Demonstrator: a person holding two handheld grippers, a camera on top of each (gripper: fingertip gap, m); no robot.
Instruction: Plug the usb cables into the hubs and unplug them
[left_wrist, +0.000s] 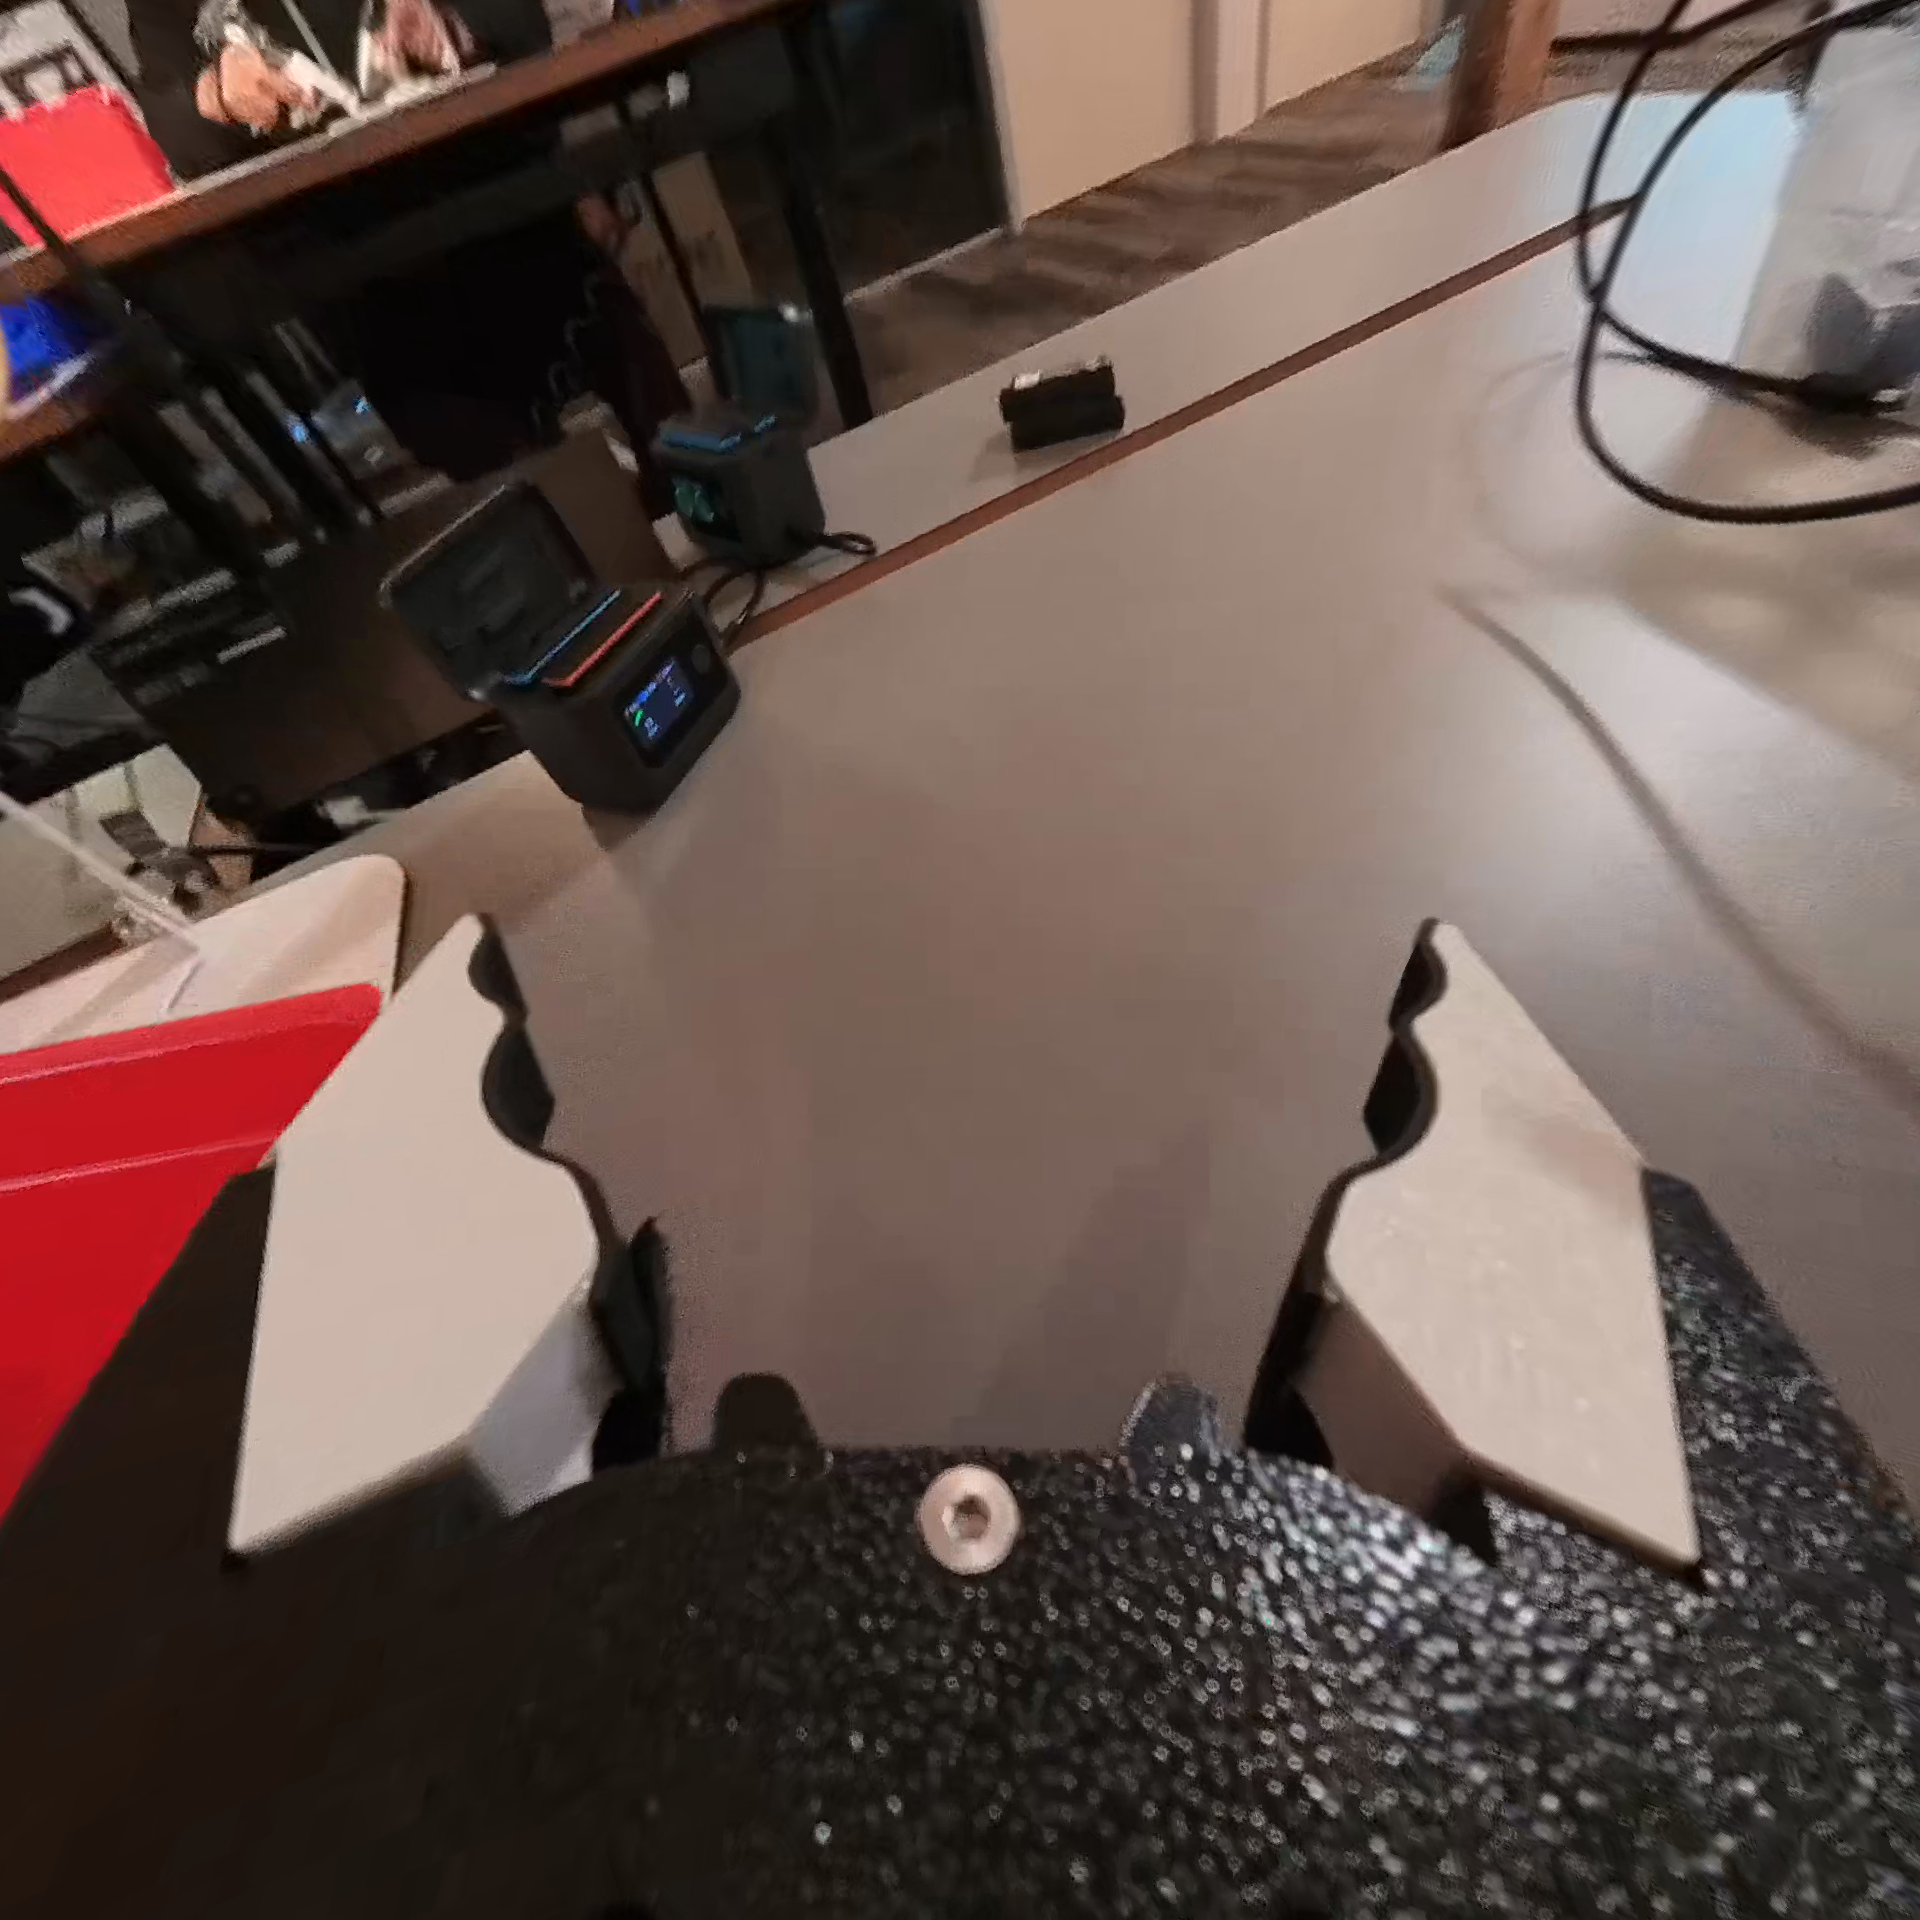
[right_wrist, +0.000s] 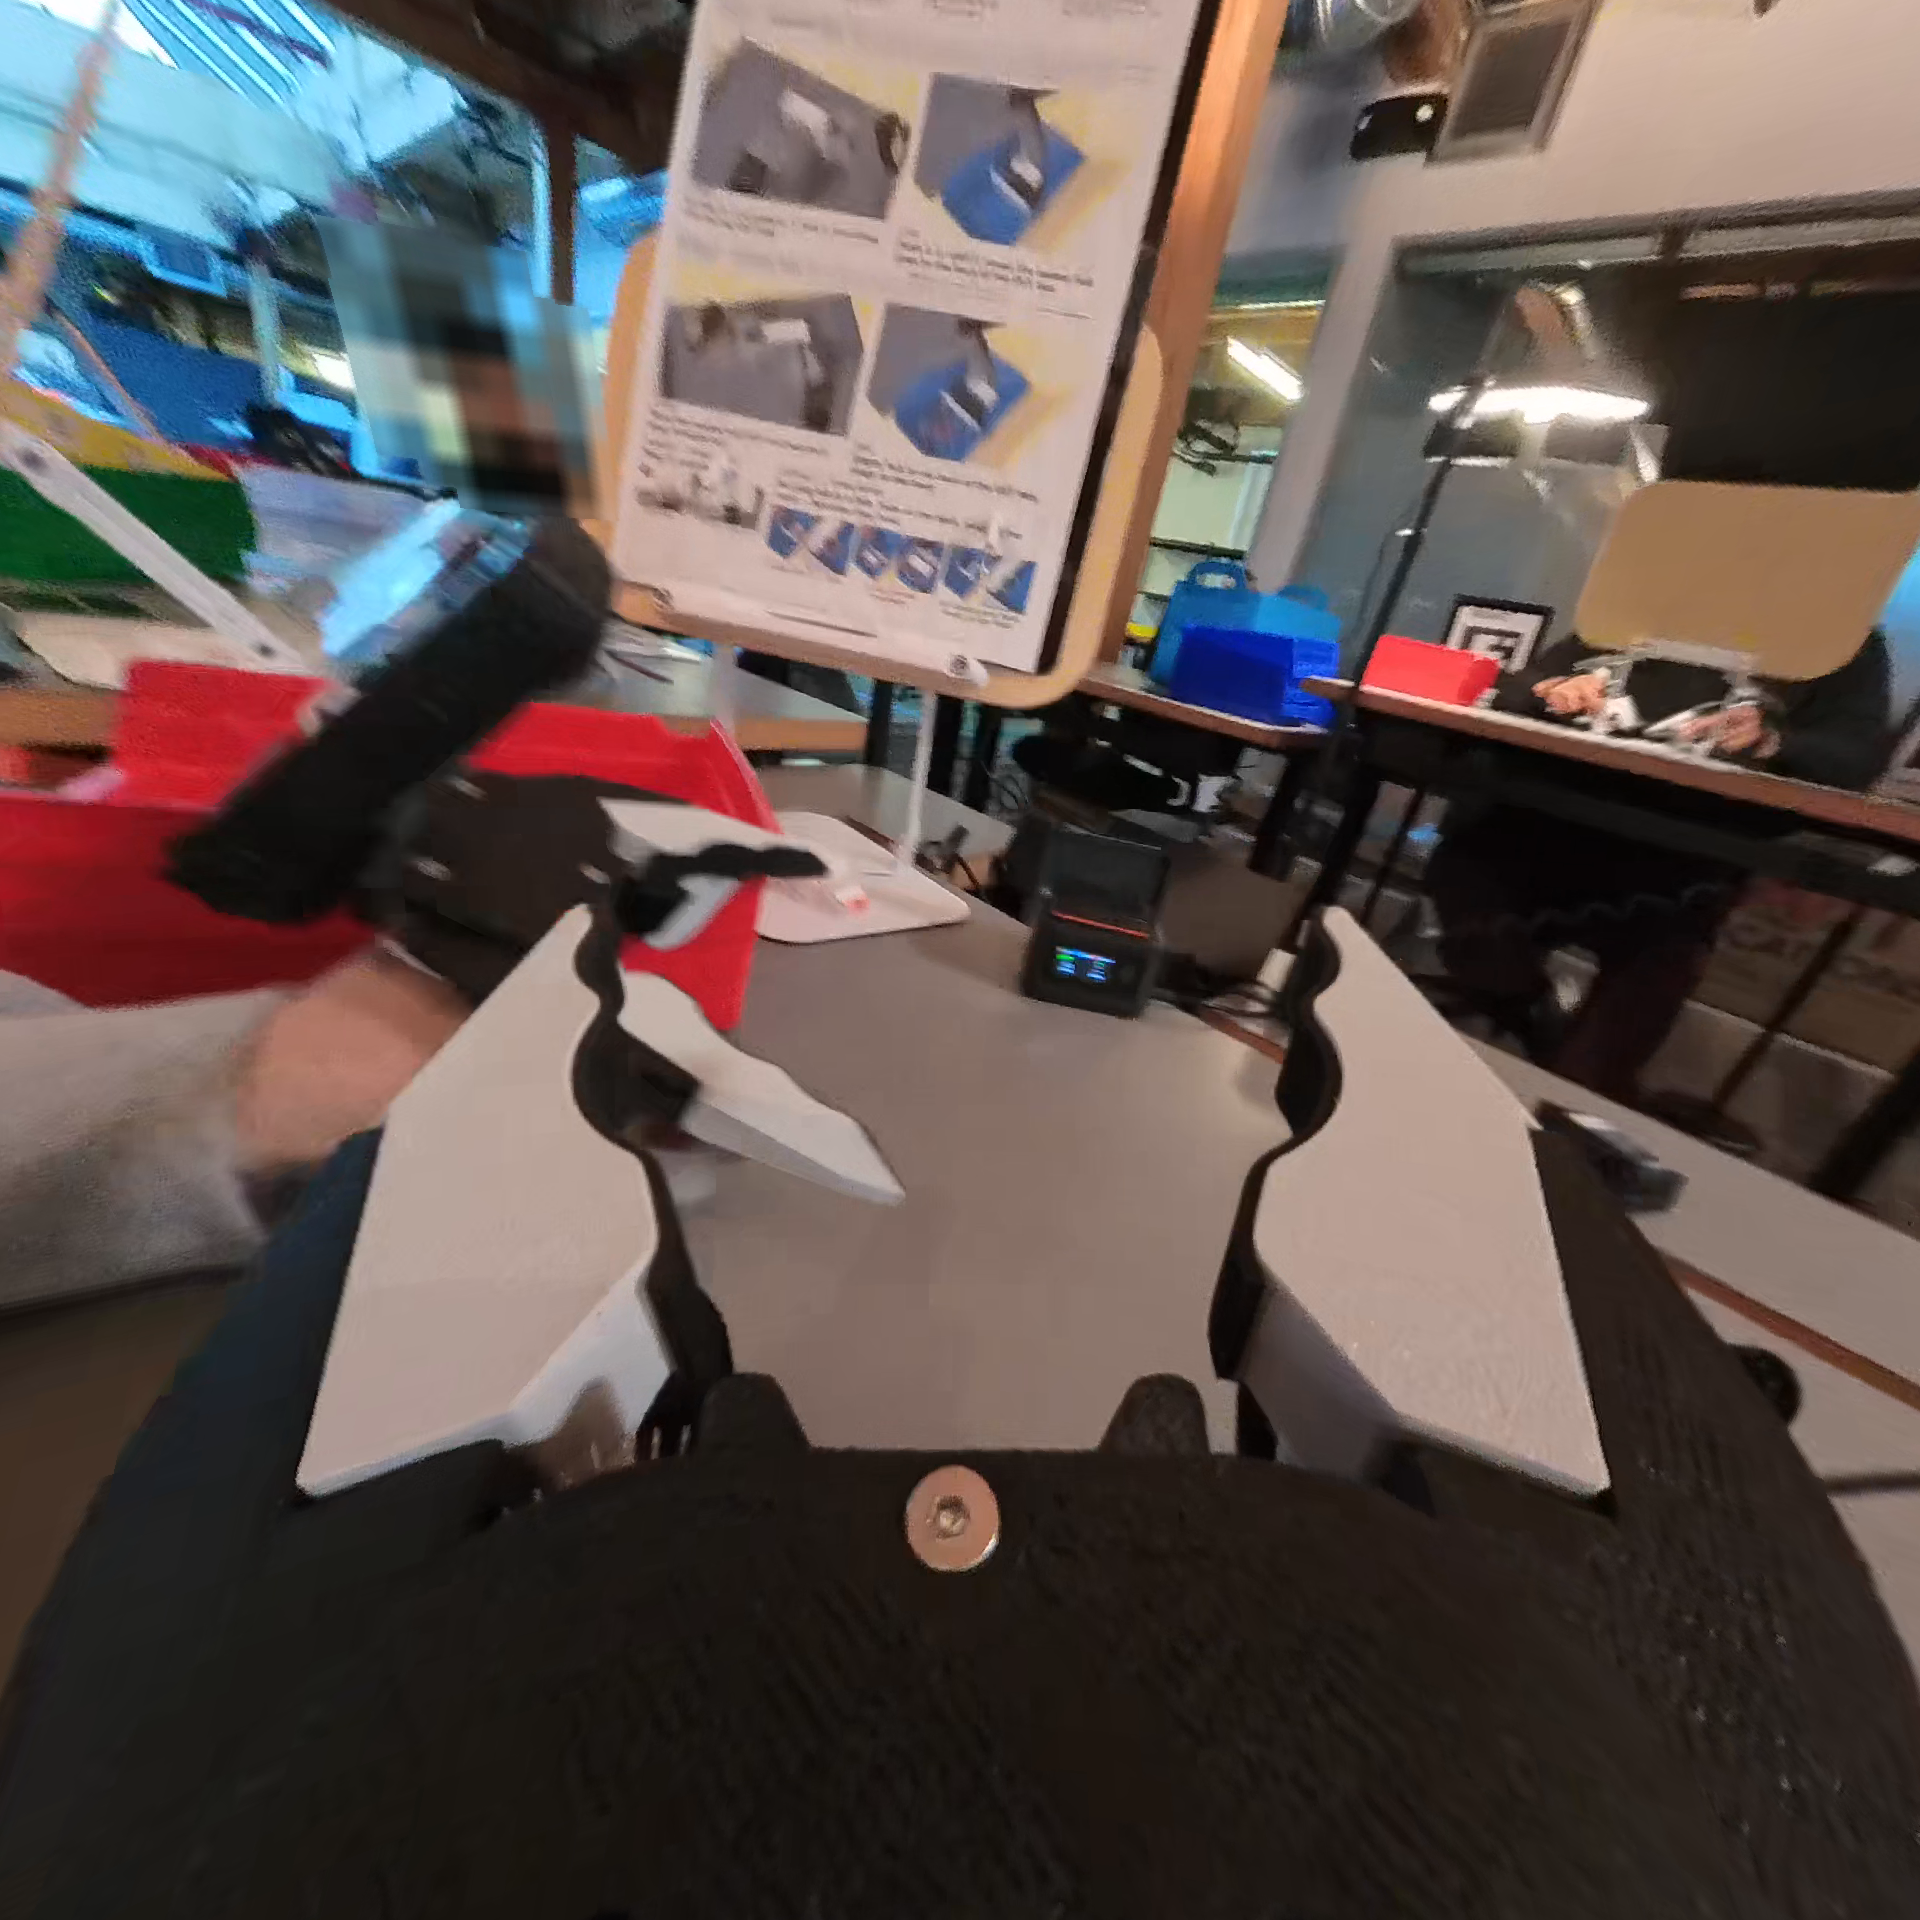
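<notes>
Your left claw (left_wrist: 961, 940) stands wide, both pale fingers (left_wrist: 416, 1195) spread with nothing between them, and it hangs over a bare stretch of the grey surface (left_wrist: 1039, 779). Beyond its left finger a red bin (left_wrist: 135, 1164) sits at the surface's near edge. Farther out, a small black box with a lit screen (left_wrist: 634, 717) stands with its lid up, and a second black box (left_wrist: 743, 488) stands behind it, across a dark seam in the surface. A small black block (left_wrist: 1062, 400) lies past that. Off to the right, black cables (left_wrist: 1621, 343) loop over the surface; one blurred cable (left_wrist: 1662, 779) sweeps nearer your claw. No hub can be made out in either view.

Your right claw (right_wrist: 951, 940) is also wide and holds nothing, raised over the same surface (right_wrist: 987, 1143). In its view the left claw (right_wrist: 727, 997) shows off to the left, fingers apart, with your hand (right_wrist: 322, 1070) blurred below it. Ahead sits the black box with the lit screen (right_wrist: 1086, 951). Behind it an instruction sheet on a wooden board (right_wrist: 894, 312) stands on a white base (right_wrist: 873, 894), with the red bin (right_wrist: 665, 831) to its left. At a far desk (right_wrist: 1558, 727) a person (right_wrist: 1704, 717) sits beside blue (right_wrist: 1247, 665) and red (right_wrist: 1429, 665) bins
</notes>
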